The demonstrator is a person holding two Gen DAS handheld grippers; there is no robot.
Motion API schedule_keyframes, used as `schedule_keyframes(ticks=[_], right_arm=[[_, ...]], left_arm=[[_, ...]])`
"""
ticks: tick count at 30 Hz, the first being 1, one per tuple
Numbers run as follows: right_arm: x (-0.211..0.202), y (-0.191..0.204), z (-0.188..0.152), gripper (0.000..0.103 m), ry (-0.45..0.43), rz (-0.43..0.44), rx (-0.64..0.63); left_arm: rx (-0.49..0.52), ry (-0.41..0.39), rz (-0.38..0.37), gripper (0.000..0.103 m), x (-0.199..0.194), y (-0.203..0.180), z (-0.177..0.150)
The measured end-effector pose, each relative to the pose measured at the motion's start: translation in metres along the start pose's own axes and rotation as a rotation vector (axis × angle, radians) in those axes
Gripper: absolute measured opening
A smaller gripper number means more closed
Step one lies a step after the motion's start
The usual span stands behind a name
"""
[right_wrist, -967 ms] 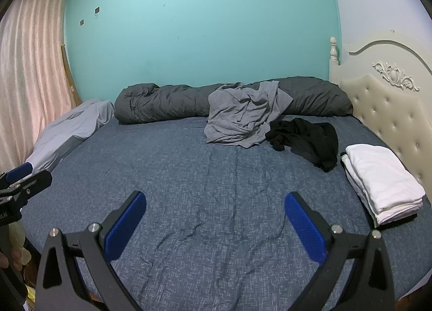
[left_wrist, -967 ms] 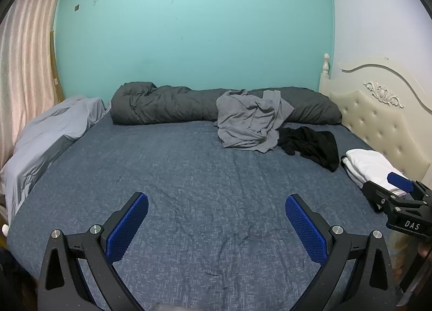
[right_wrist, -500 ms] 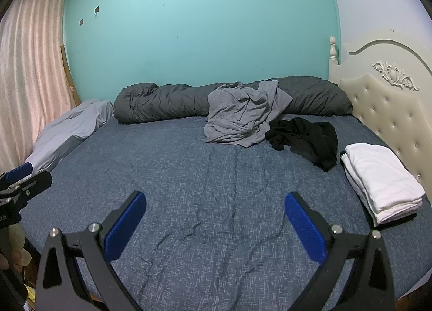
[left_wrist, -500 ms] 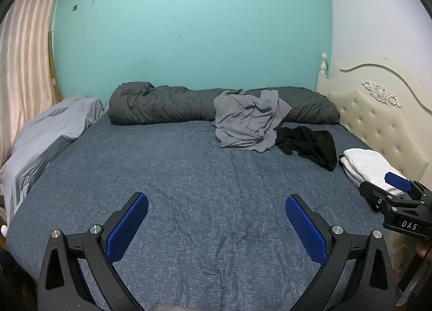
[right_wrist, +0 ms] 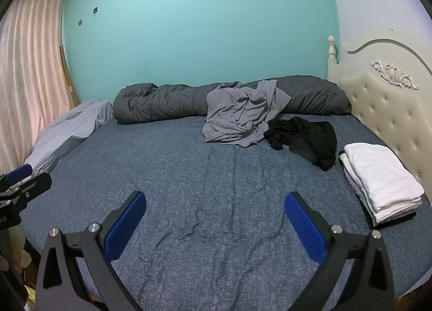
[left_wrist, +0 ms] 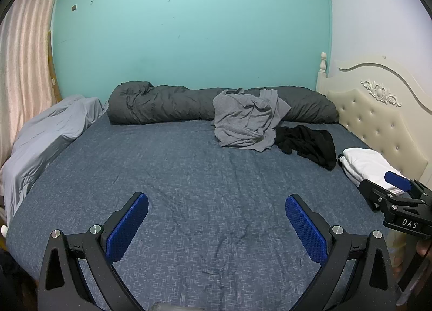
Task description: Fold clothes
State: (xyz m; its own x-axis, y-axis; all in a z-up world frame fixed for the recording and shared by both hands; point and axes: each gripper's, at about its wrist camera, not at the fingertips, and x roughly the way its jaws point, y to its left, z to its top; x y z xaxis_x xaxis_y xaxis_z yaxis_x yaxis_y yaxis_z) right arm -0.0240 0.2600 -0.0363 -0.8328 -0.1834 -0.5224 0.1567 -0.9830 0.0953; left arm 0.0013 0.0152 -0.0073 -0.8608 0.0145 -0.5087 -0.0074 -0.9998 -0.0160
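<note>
Pink curtain (right_wrist: 29,73) at the far left, a pale sheet (right_wrist: 70,130) bunched at the bed's edge, then the blue bed (right_wrist: 189,189) under a teal wall (right_wrist: 199,27), a rolled dark duvet (right_wrist: 162,103) along it. Draped on that roll lies a crumpled grey shirt (right_wrist: 240,114), a black garment (right_wrist: 305,135) just beside it, folded white clothes (right_wrist: 380,178) near the cream headboard (right_wrist: 391,100). Left tongs (left_wrist: 216,224) and right tongs (right_wrist: 214,222) both gape wide, holding nothing, low over the near bed.

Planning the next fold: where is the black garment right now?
In both views the black garment lies crumpled far right on the bed, touching the grey garment and short of the folded white stack.
</note>
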Motion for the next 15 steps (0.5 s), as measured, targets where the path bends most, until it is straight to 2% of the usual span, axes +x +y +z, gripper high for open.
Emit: schedule_keyframes(ticks=[15], right_arm=[[0.0004,-0.0017,0.0017,0.103,0.0,0.003,0.0]], left_arm=[[-0.005,0.002,-0.004,0.103,0.0003,0.0027,0.0024]])
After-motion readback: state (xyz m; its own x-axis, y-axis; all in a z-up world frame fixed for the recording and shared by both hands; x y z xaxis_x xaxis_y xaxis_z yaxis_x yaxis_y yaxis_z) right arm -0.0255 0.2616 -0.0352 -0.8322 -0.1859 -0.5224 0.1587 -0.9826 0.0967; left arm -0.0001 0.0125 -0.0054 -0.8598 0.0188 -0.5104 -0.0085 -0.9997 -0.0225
